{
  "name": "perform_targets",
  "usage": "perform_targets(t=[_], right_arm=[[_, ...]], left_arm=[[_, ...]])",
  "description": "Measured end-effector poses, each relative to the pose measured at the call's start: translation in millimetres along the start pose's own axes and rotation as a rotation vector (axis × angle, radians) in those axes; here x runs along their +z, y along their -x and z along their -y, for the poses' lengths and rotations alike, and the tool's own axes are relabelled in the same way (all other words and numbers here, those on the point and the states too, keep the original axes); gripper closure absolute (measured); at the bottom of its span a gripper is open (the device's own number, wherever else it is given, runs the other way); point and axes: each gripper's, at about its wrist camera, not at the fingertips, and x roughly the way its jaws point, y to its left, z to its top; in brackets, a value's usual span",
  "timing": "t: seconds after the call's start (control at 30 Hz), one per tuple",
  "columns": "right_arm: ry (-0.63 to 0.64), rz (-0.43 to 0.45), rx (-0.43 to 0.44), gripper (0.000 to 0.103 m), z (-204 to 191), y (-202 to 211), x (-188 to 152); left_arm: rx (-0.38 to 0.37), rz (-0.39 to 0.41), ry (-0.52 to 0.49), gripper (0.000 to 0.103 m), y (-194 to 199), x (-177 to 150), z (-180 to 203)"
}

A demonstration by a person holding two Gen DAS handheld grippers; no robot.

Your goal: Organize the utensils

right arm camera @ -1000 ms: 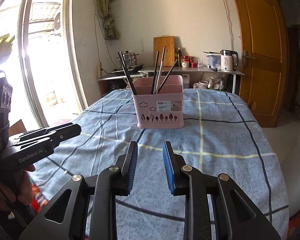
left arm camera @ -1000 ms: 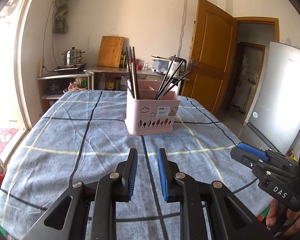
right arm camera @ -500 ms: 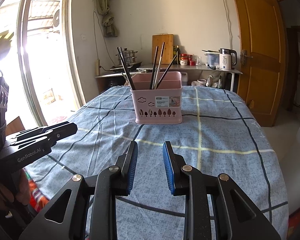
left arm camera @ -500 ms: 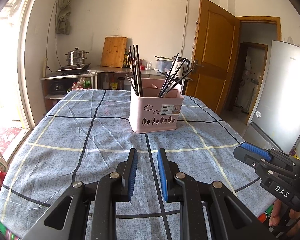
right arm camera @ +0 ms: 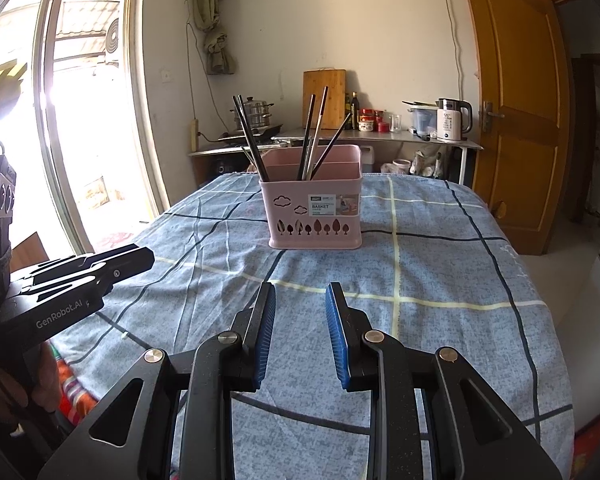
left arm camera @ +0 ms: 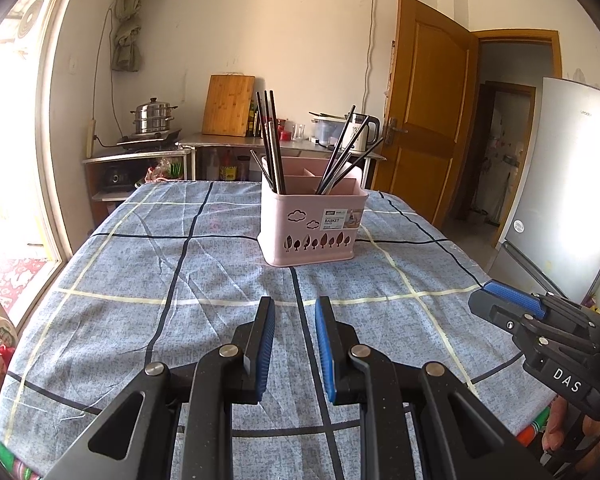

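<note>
Lately the pink plastic utensil basket [left arm camera: 313, 226] is seen slightly nearer than a second ago; both the left gripper [left arm camera: 295, 344] and right gripper [right arm camera: 300, 334] are held short of it, fingers parted and empty, dark chopsticks [left arm camera: 271, 140] already standing inside, on the blue checked tabletop [left arm camera: 140, 280]

Both grippers' jaws apart, empty.

A: Basket finish?
B: Pink basket [left arm camera: 314, 228]: smooth matt plastic with a paper label. Chopsticks [left arm camera: 271, 140]: dark, smooth.
A: Tablecloth?
B: Tablecloth [left arm camera: 140, 280]: woven cloth, matt, creased. Gripper pads [right arm camera: 266, 332]: ribbed blue.
</note>
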Motion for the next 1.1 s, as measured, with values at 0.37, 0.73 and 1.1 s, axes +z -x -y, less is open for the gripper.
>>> perform_targets(t=[0.37, 0.73, 1.1], right_arm=[[0.001, -0.007, -0.001, 0.076, 0.1, -0.3, -1.0], [0.002, -0.007, -0.002, 0.076, 0.0, -0.3, -1.0], [0.001, -0.008, -0.001, 0.076, 0.5, -0.7, -0.9]], left_arm=[[0.0, -0.001, -0.016, 0.083, 0.3, -1.0, 3.7], [0.005, -0.001, -0.029, 0.083, 0.6, -0.8, 5.9], [-0.003, 0.008, -0.053, 0.083, 2.9, -0.6, 8.8]])
